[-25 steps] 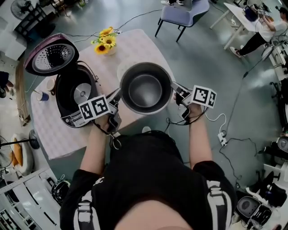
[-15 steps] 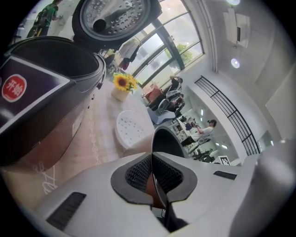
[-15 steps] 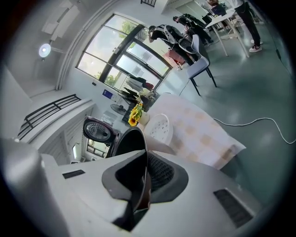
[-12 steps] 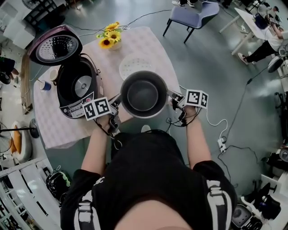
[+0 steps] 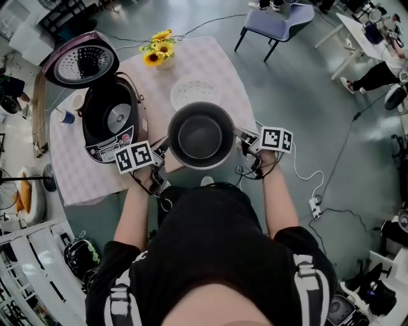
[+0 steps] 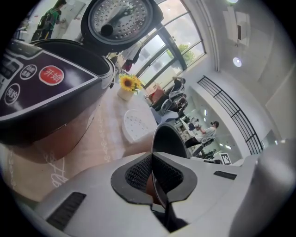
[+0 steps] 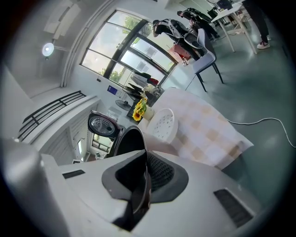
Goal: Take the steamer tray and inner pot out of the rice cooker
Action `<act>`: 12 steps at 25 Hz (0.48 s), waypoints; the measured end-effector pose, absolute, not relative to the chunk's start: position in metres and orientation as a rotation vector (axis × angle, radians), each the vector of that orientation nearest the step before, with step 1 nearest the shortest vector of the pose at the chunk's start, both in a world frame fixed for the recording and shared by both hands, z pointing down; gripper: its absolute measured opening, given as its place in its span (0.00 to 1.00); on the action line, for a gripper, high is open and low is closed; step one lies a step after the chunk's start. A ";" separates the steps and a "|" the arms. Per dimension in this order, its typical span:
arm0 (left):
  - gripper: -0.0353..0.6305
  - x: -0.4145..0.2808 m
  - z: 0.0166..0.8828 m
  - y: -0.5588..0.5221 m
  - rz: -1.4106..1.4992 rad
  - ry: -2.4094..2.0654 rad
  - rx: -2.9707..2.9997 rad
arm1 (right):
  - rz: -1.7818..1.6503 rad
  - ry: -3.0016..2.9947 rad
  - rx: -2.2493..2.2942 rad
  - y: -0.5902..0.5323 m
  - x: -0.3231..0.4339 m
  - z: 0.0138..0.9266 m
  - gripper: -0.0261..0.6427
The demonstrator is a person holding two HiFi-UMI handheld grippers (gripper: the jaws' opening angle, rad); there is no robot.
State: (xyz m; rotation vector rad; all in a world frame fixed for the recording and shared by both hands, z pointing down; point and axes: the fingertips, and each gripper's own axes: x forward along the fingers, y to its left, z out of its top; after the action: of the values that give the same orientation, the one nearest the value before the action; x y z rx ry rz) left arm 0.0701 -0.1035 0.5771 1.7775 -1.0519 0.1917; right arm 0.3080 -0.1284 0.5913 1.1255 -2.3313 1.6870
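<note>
I hold the grey metal inner pot (image 5: 200, 136) over the near part of the table, to the right of the rice cooker (image 5: 109, 125). My left gripper (image 5: 163, 151) is shut on the pot's left rim (image 6: 159, 159); my right gripper (image 5: 240, 136) is shut on its right rim (image 7: 138, 185). The cooker stands open, its lid (image 5: 80, 63) tipped back and its cavity bare. The white perforated steamer tray (image 5: 194, 93) lies flat on the table just beyond the pot and shows too in the left gripper view, steamer tray (image 6: 135, 126), and in the right gripper view, steamer tray (image 7: 164, 124).
A vase of sunflowers (image 5: 159, 51) stands at the table's far edge. A cup (image 5: 65, 117) sits left of the cooker. The checked tablecloth (image 5: 80, 175) hangs over the table's near edge. A blue chair (image 5: 277, 19) is beyond the table; a cable (image 5: 319, 178) trails on the floor at right.
Both grippers have come down with the pot, which looks smaller and lower than before. The steamer tray, hidden behind the pot a second ago, is in view beyond it.
</note>
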 end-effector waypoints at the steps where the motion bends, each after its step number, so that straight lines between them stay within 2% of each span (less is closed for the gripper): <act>1: 0.07 0.069 0.577 -0.104 0.191 -1.056 1.775 | 1.688 -2.332 1.121 -0.129 0.307 0.591 0.06; 12: 0.07 0.040 0.565 -0.086 0.195 -1.110 1.770 | 1.680 -2.340 1.009 -0.120 0.275 0.589 0.06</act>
State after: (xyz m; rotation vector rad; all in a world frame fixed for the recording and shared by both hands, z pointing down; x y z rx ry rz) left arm 0.0404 -0.0861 0.5648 1.7695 -1.1100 0.1952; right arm 0.2747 -0.1201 0.5885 1.0090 -2.3397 1.6801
